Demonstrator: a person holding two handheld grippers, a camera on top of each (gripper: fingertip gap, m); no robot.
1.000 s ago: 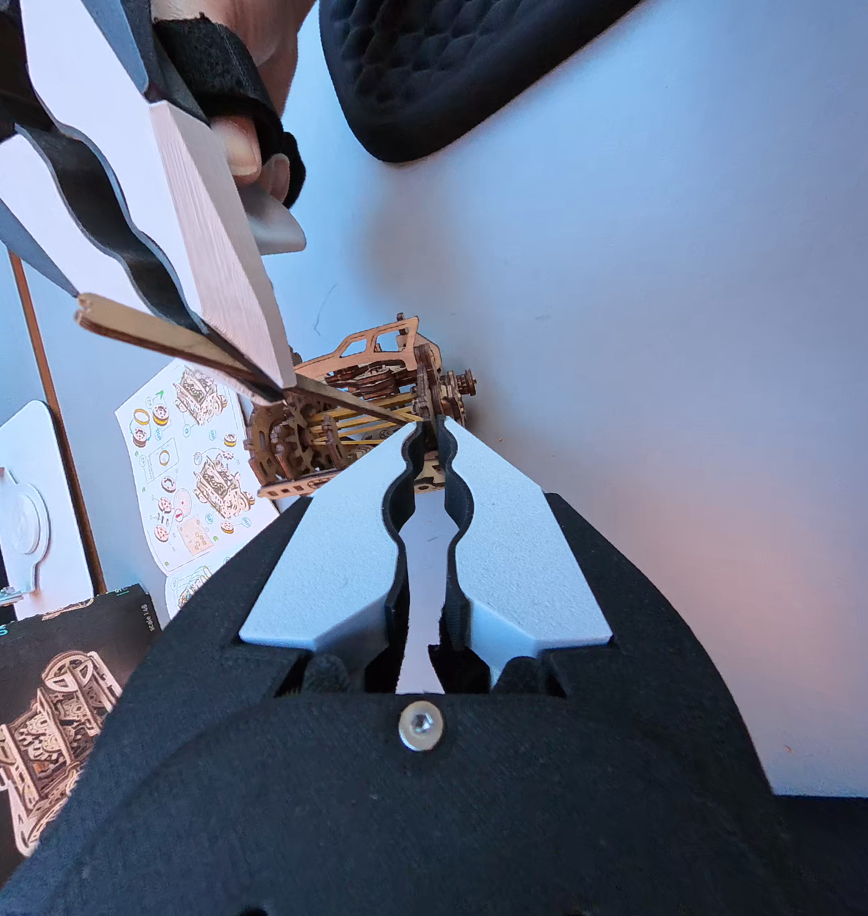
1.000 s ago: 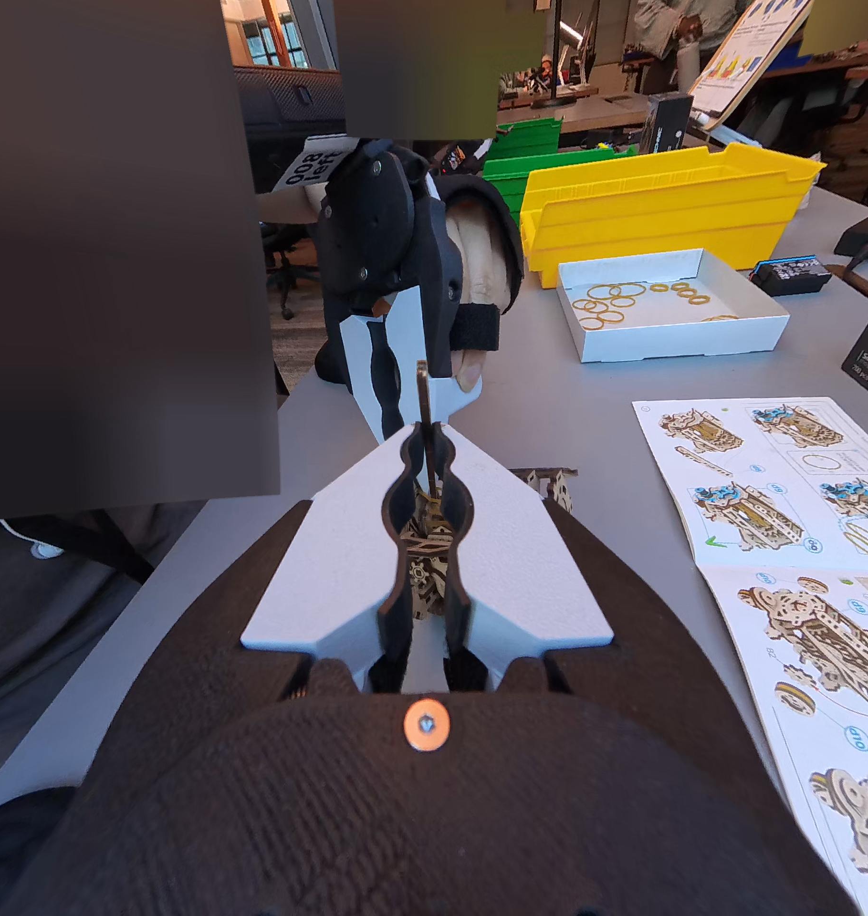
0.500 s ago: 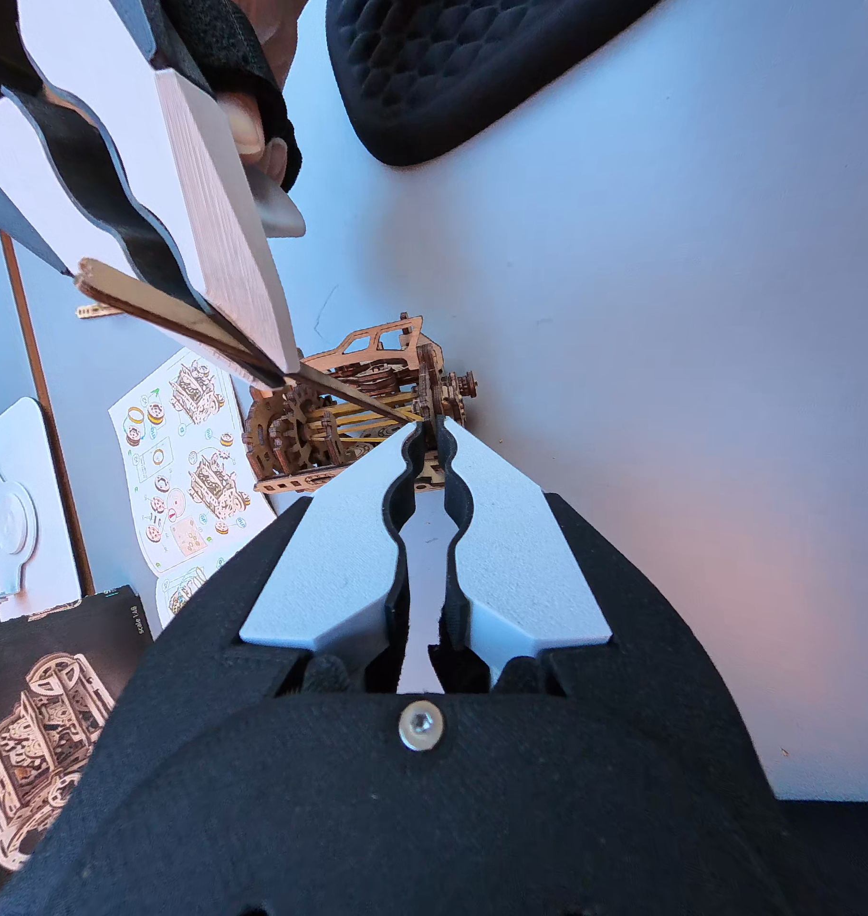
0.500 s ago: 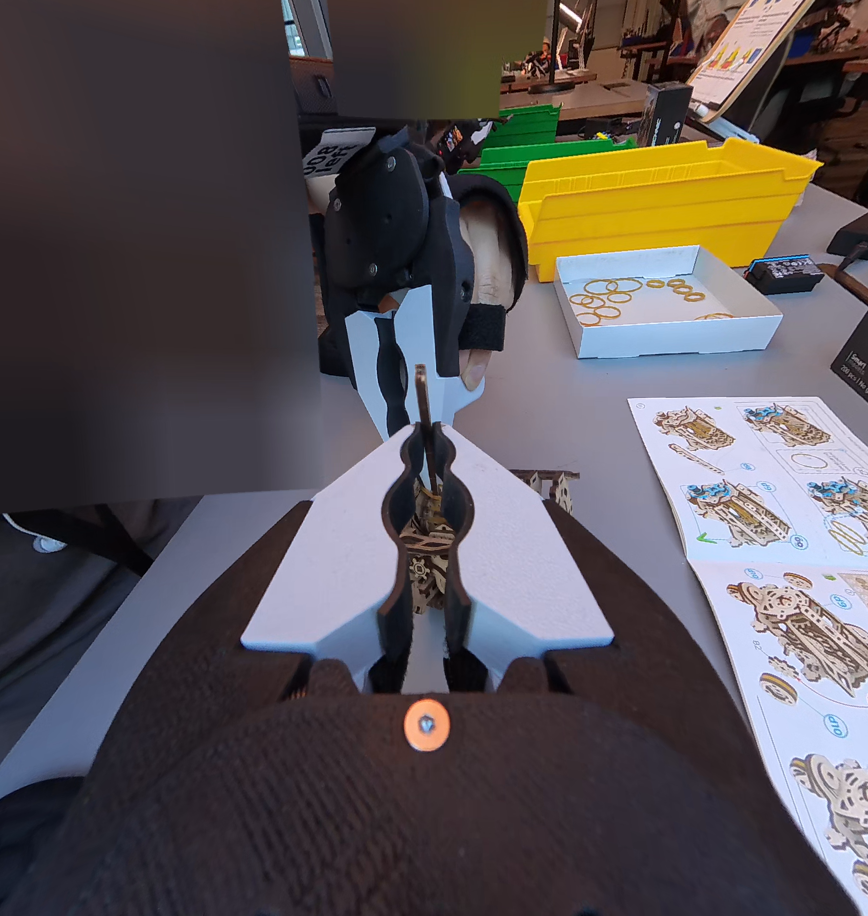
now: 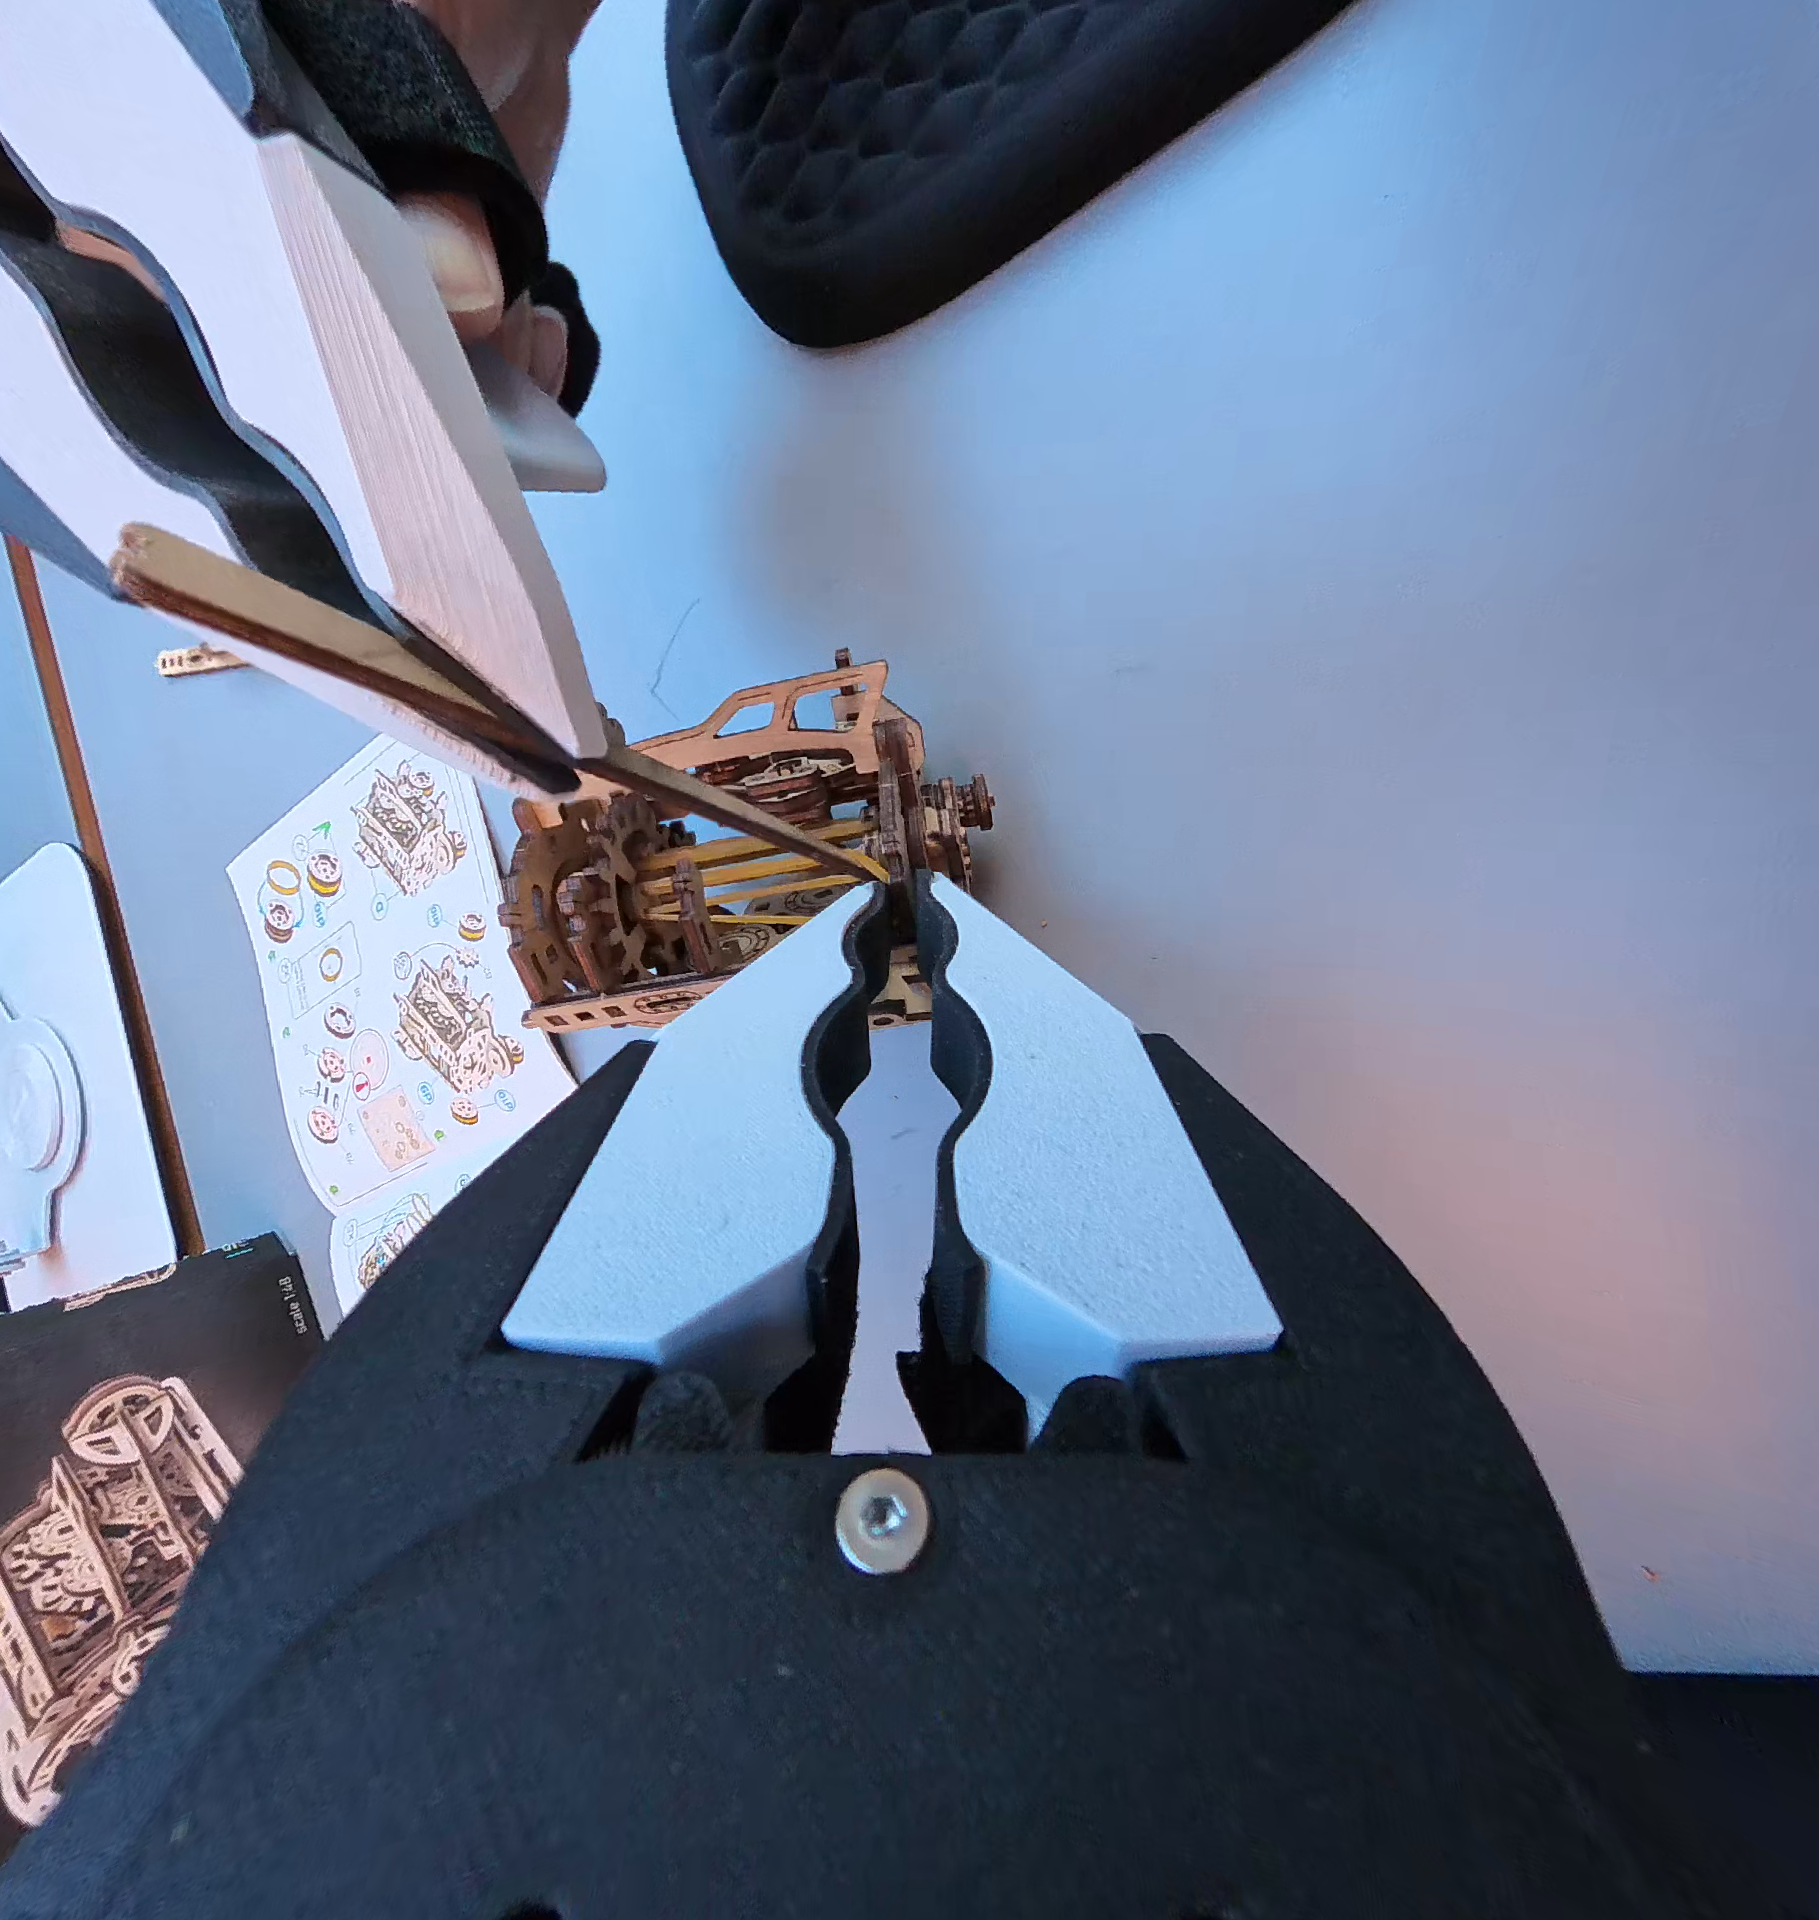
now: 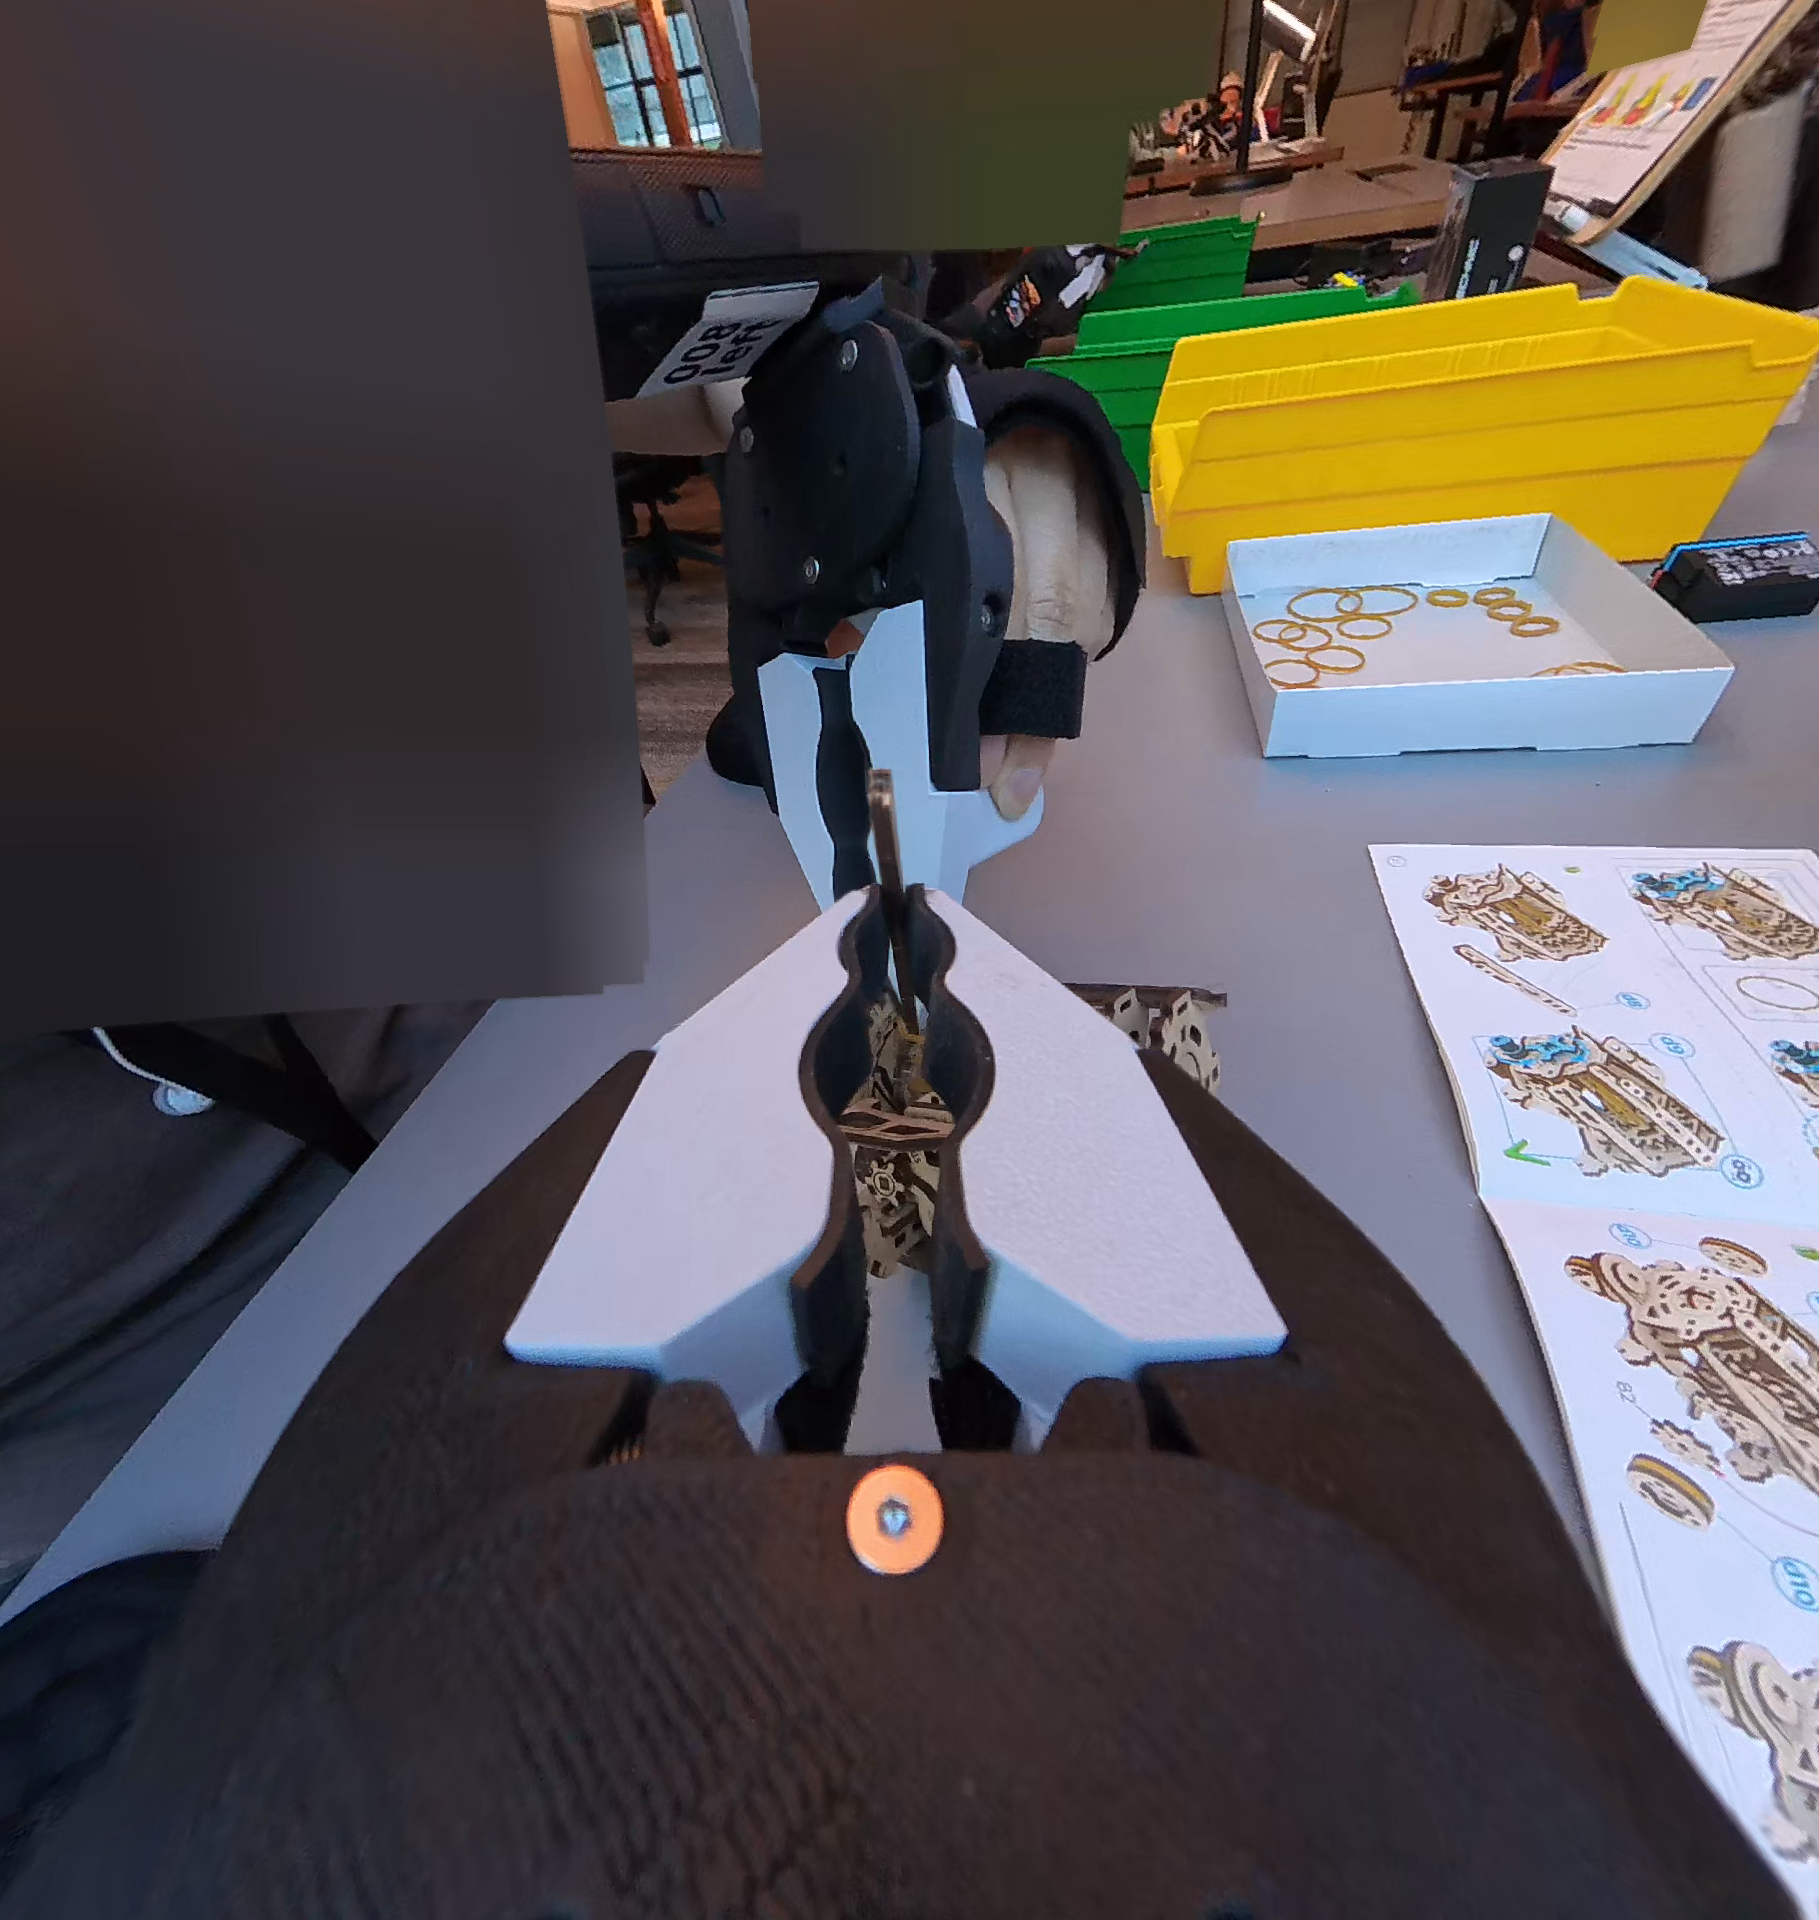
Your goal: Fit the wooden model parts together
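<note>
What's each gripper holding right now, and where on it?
The right gripper pinches a thin wooden stick near its middle, tip down in the wooden model. The left gripper is shut on the model's upright end plate.

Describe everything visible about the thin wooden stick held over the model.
The wooden stick is a thin, flat strip of pale plywood with dark, burnt-looking edges. The right gripper is shut on it partway along, leaving a blunt free end sticking out up and left. It slants downward, its narrow tip reaching in among the yellow rubber bands of the wooden model, beside the left gripper, which pinches the model's end plate.
</note>
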